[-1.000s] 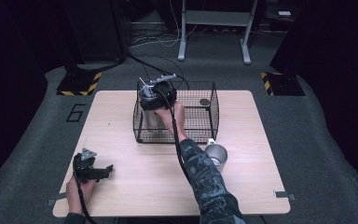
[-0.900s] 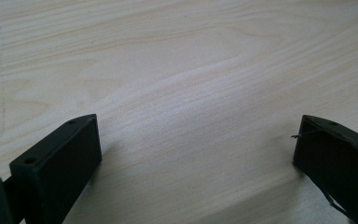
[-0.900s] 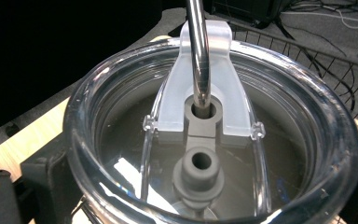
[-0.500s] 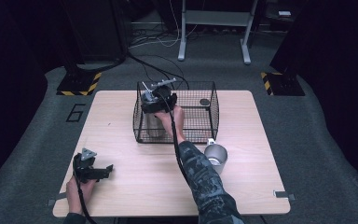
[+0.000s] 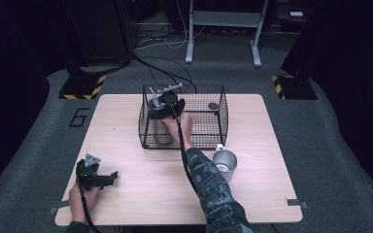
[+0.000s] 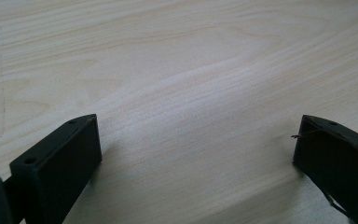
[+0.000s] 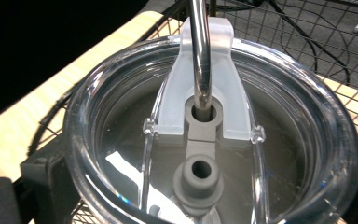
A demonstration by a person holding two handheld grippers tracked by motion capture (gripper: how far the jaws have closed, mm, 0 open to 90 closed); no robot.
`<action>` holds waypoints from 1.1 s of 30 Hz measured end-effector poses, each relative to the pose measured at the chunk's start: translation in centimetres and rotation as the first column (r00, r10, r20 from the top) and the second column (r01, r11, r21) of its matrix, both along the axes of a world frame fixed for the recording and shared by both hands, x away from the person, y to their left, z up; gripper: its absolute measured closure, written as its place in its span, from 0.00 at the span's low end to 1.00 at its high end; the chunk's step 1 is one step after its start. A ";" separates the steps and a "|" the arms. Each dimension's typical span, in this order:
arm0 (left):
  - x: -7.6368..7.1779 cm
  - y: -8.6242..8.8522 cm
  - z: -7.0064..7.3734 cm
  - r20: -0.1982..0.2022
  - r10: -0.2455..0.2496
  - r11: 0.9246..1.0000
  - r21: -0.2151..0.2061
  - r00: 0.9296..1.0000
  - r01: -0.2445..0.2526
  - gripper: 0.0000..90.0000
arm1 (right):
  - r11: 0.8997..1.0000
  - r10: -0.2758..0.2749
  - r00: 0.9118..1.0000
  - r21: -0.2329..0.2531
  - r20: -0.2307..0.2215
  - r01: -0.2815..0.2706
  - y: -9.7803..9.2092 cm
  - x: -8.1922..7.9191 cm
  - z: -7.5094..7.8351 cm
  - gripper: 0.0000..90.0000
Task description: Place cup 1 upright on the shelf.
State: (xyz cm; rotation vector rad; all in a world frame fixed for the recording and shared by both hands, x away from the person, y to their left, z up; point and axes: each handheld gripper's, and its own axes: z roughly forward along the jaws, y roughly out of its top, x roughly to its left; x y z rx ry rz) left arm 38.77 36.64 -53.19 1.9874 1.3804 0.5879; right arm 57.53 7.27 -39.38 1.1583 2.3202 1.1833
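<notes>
Right tool point(image 5: 163, 108) pinching lidded tumbler point(image 7: 214, 140) inside wire basket point(image 5: 222, 116), left tool point(image 5: 108, 178) spread on table point(image 5: 141, 194)

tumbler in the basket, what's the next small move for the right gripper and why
Probably lift it straight up. The right gripper sits around the lidded tumbler inside the wire basket, a jaw on each side of the lid, so its walls block any sideways exit. The metal straw stands upright, so keep it level.
</notes>
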 end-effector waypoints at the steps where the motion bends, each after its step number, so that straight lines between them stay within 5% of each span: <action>1: 0.0 0.0 0.0 0.000 0.000 1.000 0.000 1.000 0.000 0.01 | 1.000 -0.003 1.000 -0.006 0.000 0.003 0.0 0.0 0.0 0.04; 18: 0.0 0.1 0.0 0.003 -0.007 1.000 0.013 1.000 0.007 0.01 | 1.000 0.010 1.000 -0.029 -0.019 -0.011 -0.5 -0.7 -0.3 0.03; 33: 0.0 0.1 0.0 0.002 -0.007 1.000 0.012 1.000 0.007 0.01 | 0.997 0.064 0.994 -0.040 -0.087 -0.068 -0.6 -1.4 0.0 0.00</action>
